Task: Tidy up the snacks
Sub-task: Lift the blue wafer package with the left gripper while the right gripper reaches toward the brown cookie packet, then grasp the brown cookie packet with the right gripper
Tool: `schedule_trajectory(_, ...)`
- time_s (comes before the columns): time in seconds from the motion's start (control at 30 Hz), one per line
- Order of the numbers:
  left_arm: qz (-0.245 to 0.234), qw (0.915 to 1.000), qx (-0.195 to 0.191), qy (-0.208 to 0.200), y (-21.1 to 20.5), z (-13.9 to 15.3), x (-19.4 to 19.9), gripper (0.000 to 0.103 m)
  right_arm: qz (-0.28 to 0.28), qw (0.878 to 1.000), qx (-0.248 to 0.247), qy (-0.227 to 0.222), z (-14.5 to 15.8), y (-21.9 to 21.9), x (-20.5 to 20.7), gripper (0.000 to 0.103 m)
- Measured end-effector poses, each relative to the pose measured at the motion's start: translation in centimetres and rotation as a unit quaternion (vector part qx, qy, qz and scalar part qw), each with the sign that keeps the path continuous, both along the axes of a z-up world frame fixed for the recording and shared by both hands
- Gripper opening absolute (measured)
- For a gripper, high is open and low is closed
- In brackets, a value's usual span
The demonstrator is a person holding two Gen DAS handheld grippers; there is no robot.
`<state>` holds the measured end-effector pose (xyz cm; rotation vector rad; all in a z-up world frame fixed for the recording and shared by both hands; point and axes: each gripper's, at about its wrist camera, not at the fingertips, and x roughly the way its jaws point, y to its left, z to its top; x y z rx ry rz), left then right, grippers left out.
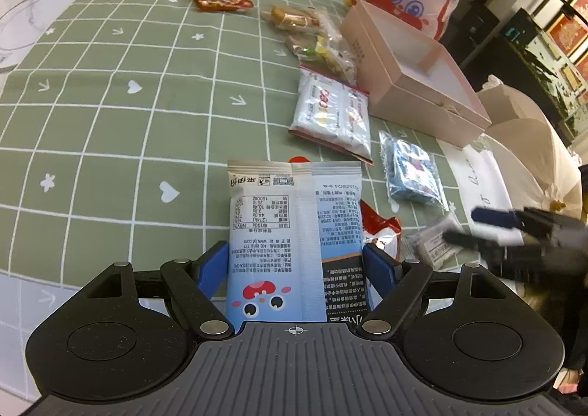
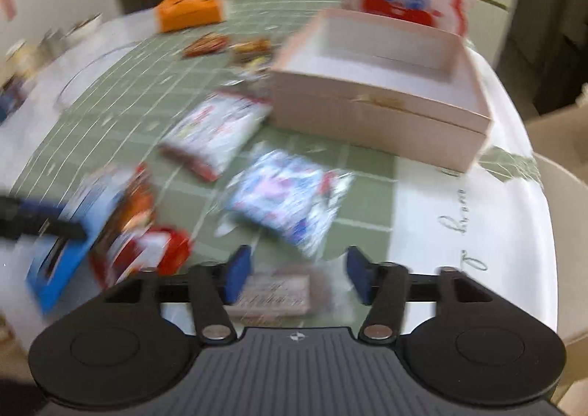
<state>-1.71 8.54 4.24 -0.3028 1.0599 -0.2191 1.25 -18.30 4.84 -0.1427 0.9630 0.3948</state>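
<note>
Left wrist view: your left gripper (image 1: 294,261) fingers clamp the blue packet (image 1: 290,232); carry it level into the pink box (image 1: 422,85). Right gripper (image 2: 297,274) fingers stand half-open, gripping nothing.

Snack packets (image 1: 332,114) left of box (image 1: 415,74)

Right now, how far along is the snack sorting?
Done: nothing; the pink box looks empty. In hand: the left gripper is clamped on a light blue snack bag; the right gripper has its jaws open around a small grey packet. Left: the white-red pack, blue pack and others on the tablecloth.
</note>
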Motion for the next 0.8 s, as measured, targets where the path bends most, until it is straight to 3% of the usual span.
schedule_trajectory(0.13, -0.006, 1.0, 0.0, 0.002, -0.3, -0.1, 0.1, 0.084, 0.049, 0.998, -0.046, 0.011, -0.8, 1.9, -2.0, 0.072)
schedule_trajectory(0.23, -0.008, 1.0, 0.001, 0.001, -0.4, -0.1, 0.1, 0.084, 0.077, 0.988, -0.131, -0.037, -1.7, 2.3, -3.8, 0.074)
schedule_trajectory(0.3, -0.005, 1.0, 0.001, 0.003, -0.3, -0.2, 0.1, 0.084, 0.071, 0.98, -0.176, -0.066, -1.8, 1.5, -4.3, 0.074)
schedule_trajectory(0.37, -0.003, 1.0, 0.001, 0.004, -0.2, -0.3, 0.1, 0.084, 0.047, 0.979, -0.186, -0.065, -1.6, 0.3, -3.9, 0.074)
schedule_trajectory(0.47, -0.007, 1.0, 0.003, 0.006, -0.3, -0.3, 0.1, 0.084, -0.001, 0.992, -0.122, -0.023, -0.5, -1.2, -2.9, 0.074)
schedule_trajectory(0.53, -0.011, 0.9999, 0.005, 0.006, -0.5, -0.2, 0.1, 0.084, -0.036, 0.999, -0.016, 0.038, 0.2, -1.9, -2.1, 0.072)
schedule_trajectory(0.63, -0.015, 0.9998, 0.007, 0.005, -0.5, -0.2, 0.1, 0.084, -0.055, 0.989, 0.086, 0.108, -0.2, -1.6, -1.2, 0.069)
schedule_trajectory(0.7, -0.016, 0.9998, 0.008, 0.006, -0.5, -0.2, 0.0, 0.084, -0.069, 0.985, 0.097, 0.121, -0.8, -0.7, -0.3, 0.071)
schedule_trajectory(0.8, -0.018, 0.9997, 0.012, 0.009, -0.5, -0.3, -0.2, 0.084, -0.092, 0.988, 0.087, 0.093, -0.9, 1.3, 0.8, 0.072)
